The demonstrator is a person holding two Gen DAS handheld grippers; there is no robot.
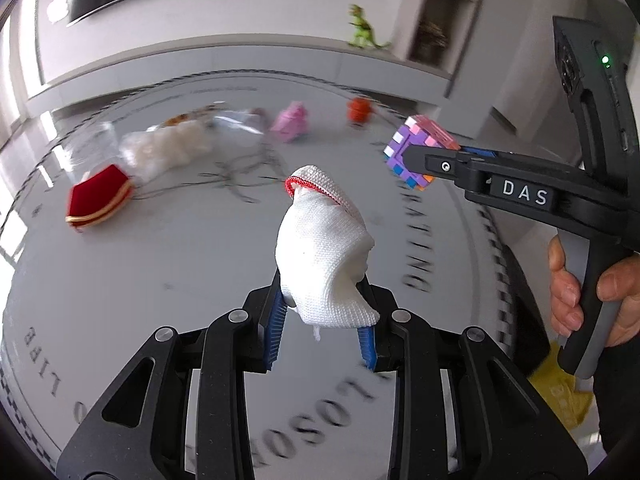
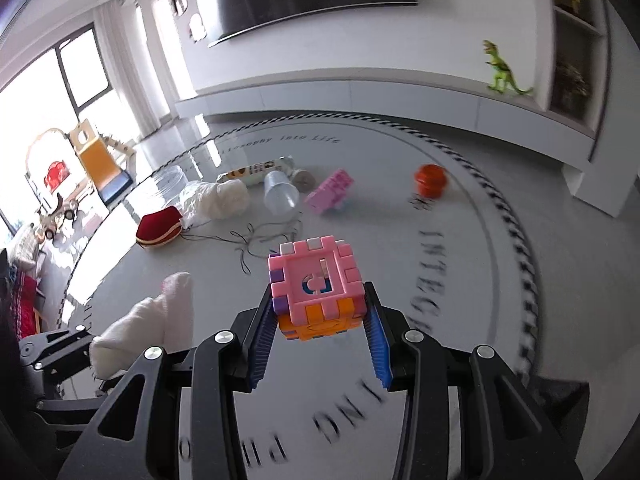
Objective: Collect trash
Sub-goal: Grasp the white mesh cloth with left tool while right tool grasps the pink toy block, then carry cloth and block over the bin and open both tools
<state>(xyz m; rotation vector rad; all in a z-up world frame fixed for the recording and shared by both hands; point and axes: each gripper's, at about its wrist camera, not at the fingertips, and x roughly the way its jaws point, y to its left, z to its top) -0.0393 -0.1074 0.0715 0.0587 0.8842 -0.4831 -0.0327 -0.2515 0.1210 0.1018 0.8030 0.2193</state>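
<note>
Left hand-held gripper (image 1: 324,312) clenches a white knit sock (image 1: 324,256), red-trimmed, centre frame. Right hand-held gripper (image 2: 320,320) grasps a pink-orange block cube (image 2: 316,292). Below: grey lettered round rug (image 2: 460,280), litter upper left.

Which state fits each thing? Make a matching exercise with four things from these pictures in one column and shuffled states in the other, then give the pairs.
Things:
1. white knitted glove
2. pink block cube
3. red pouch
4. green toy dinosaur

States:
A. standing on the white ledge
B. held in the right claw
C. lying on the round rug
D. held in the left claw

Pairs: 1-D, 2-B, 3-C, 4-A
</note>
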